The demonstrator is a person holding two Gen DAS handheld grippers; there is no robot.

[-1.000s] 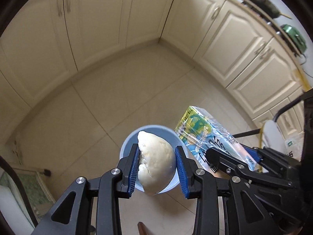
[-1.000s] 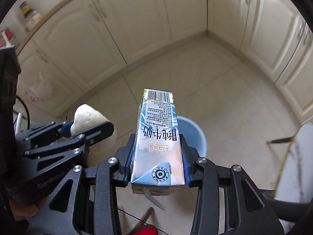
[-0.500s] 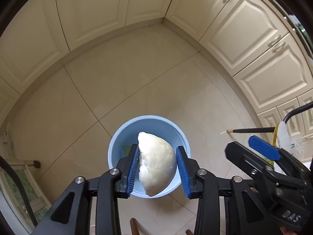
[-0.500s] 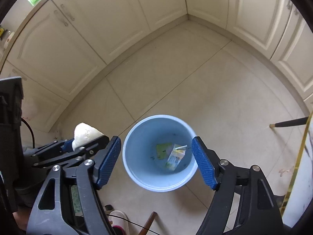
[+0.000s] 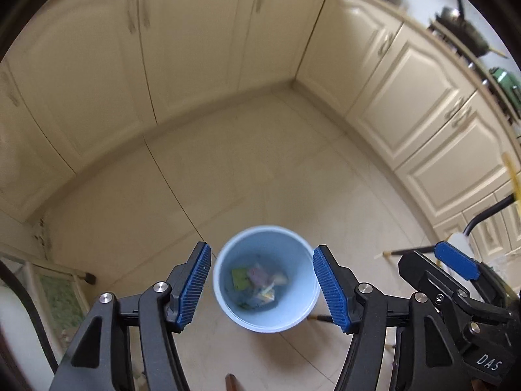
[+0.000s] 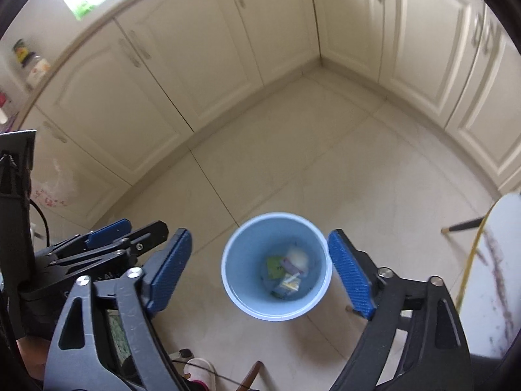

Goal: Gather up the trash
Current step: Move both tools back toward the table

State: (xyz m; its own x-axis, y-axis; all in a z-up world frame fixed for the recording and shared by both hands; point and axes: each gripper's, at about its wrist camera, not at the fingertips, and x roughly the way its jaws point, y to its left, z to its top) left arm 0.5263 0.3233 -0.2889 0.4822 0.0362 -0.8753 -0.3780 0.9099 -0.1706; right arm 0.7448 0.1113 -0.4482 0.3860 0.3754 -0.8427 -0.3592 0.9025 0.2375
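Observation:
A light blue bin (image 5: pixel 224 296) (image 6: pixel 234 293) stands on the tiled floor below both grippers. Inside it lie a white bun (image 6: pixel 299 256), a milk carton (image 6: pixel 288 285) and a green scrap (image 6: pixel 275 267); the contents look blurred in the left wrist view (image 5: pixel 257 282). My left gripper (image 5: pixel 264 288) is open and empty above the bin. My right gripper (image 6: pixel 265 275) is open and empty above the bin, and shows at the right of the left wrist view (image 5: pixel 456 280). The left gripper shows at the left of the right wrist view (image 6: pixel 107 238).
Cream cabinets (image 5: pixel 195 52) (image 6: pixel 228 52) line the floor on the far and right sides. A dark stick (image 5: pixel 407 251) lies on the floor right of the bin. A white table edge (image 6: pixel 488 277) stands at the right. A wok (image 5: pixel 462 29) sits on the counter.
My left gripper has opened and the bun has dropped into the bin. My right gripper opened earlier and dropped the milk carton in. Both grippers have tilted up a little.

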